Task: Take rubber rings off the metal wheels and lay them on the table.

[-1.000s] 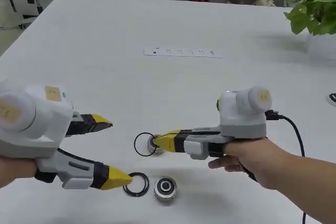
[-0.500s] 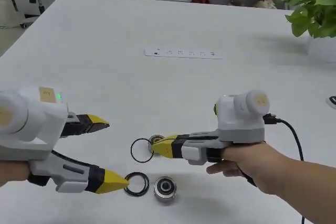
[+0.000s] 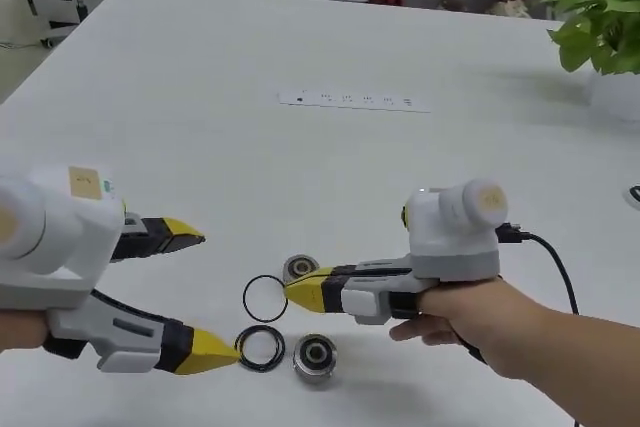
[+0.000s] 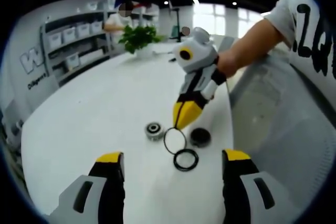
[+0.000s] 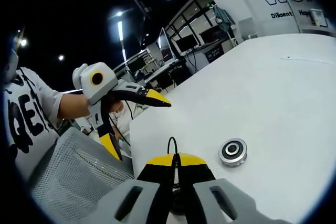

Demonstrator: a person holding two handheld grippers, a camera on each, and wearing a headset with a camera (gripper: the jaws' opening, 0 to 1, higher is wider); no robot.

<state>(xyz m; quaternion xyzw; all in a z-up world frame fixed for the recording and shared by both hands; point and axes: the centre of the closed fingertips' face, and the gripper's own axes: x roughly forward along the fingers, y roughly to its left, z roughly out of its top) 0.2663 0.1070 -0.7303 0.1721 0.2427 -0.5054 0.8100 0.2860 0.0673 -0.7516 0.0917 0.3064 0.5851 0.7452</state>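
Observation:
My right gripper (image 3: pixel 293 293) is shut on a thin black rubber ring (image 3: pixel 264 299), which hangs from its yellow tips just above the white table (image 3: pixel 330 177). Right behind those tips sits a bare metal wheel (image 3: pixel 300 268). A thicker black ring (image 3: pixel 260 349) lies flat nearer me, beside a second metal wheel (image 3: pixel 315 358). My left gripper (image 3: pixel 200 292) is open, its lower tip touching or almost touching the thicker ring. The left gripper view shows the held ring (image 4: pixel 175 140), the lying ring (image 4: pixel 186 159) and both wheels (image 4: pixel 154 129). In the right gripper view the held ring (image 5: pixel 171 146) stands edge-on.
A white power strip (image 3: pixel 353 100) lies mid-table, farther away. A green plant (image 3: pixel 600 7) stands at the far right corner. A black cable (image 3: pixel 548 247) trails from the right gripper. Shelves and a chair stand beyond the table's far edge.
The right gripper has drawn back toward me and slightly left with the thin ring, uncovering the wheel behind its tips. The left gripper has barely moved.

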